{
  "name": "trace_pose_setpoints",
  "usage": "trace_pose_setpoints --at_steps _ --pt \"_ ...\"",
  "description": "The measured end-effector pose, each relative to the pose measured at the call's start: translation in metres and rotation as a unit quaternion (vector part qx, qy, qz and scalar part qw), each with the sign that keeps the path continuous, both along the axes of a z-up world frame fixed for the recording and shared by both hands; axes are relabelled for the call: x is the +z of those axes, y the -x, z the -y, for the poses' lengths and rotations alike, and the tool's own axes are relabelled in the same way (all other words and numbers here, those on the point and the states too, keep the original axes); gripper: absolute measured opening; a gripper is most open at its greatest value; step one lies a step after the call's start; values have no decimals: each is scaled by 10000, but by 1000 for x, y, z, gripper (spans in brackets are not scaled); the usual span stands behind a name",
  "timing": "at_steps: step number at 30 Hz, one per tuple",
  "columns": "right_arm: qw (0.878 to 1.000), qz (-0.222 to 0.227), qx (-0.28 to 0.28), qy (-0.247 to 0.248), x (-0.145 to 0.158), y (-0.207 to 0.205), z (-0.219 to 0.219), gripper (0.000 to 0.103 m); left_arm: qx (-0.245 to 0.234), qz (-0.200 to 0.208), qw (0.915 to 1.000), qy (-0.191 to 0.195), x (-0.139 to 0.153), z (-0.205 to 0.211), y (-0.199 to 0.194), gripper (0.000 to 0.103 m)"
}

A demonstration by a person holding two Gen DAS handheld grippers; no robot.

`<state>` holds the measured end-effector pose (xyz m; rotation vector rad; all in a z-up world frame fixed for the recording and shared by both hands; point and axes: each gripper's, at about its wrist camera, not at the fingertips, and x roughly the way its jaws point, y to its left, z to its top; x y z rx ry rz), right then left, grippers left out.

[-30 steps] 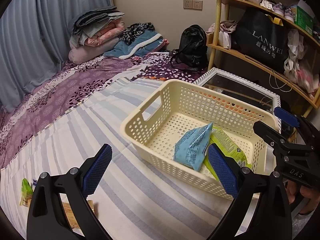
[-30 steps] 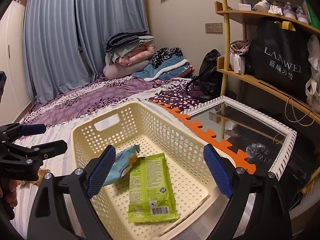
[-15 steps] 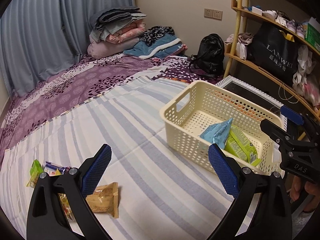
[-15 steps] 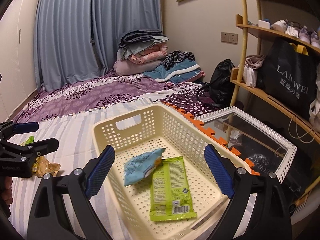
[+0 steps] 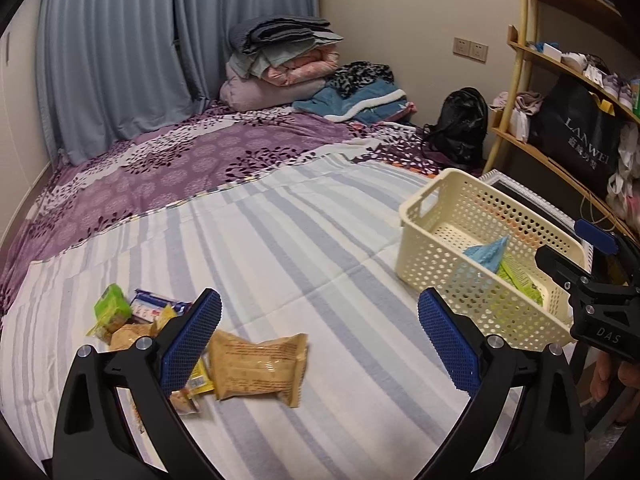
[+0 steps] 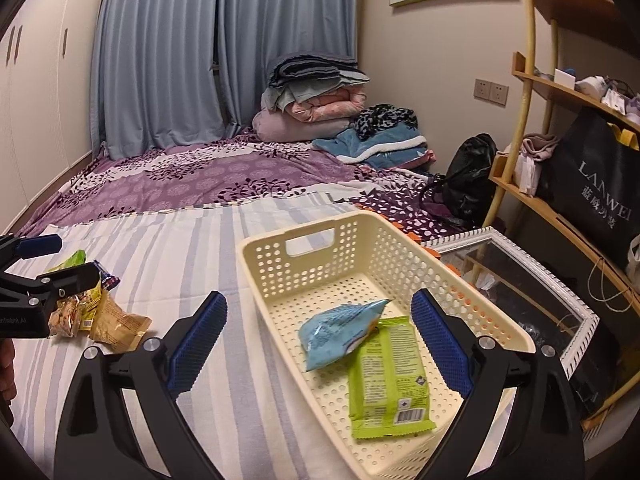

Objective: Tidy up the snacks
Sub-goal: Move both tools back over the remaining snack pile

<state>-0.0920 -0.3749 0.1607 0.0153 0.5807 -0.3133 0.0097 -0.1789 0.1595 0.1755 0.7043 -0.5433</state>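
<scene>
Your bed [image 5: 280, 248] carries a cream basket [image 6: 360, 252] at its right edge, holding a blue packet [image 6: 340, 332] and a green packet [image 6: 384, 376]. Loose snacks [image 5: 256, 364] lie near the left edge. Your left gripper [image 5: 320, 344] has its fingers released; your right gripper [image 6: 320, 340], fingers just widening, grasps nothing.

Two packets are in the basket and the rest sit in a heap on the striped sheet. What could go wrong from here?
1. The loose snacks overlap: the tan packet lies against a yellow wrapper, so the open left claw may pinch two at once.
2. The basket sits near the bed edge beside the framed mirror; a nudge could slide it off.
3. The soft sheet may bunch under a grab.
</scene>
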Motion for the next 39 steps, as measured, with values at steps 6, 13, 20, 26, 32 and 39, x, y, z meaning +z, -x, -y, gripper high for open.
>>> trace_pose_setpoints --at_steps 6,13,20,26,32,39 --pt "9998 -113 164 65 -3 -9 -21 94 305 -21 9995 49 -5 -29 -4 100" --pt "9987 -230 461 3 -7 -19 -42 94 648 -44 9979 -21 -14 -58 -9 100" --pt "9957 -368 797 -295 -19 -30 -62 94 1028 -159 9945 -125 -27 -86 -18 100" --pt "9911 -481 1166 -436 -31 -42 -85 94 1257 -243 9916 -206 -36 -103 -24 100" --pt "9847 -600 1533 -567 -46 -54 -108 94 1405 -287 9893 -270 -41 -114 -29 100" --pt "9792 -710 1783 -653 -57 -66 -120 94 1547 -392 9866 -327 -49 -124 -36 100"
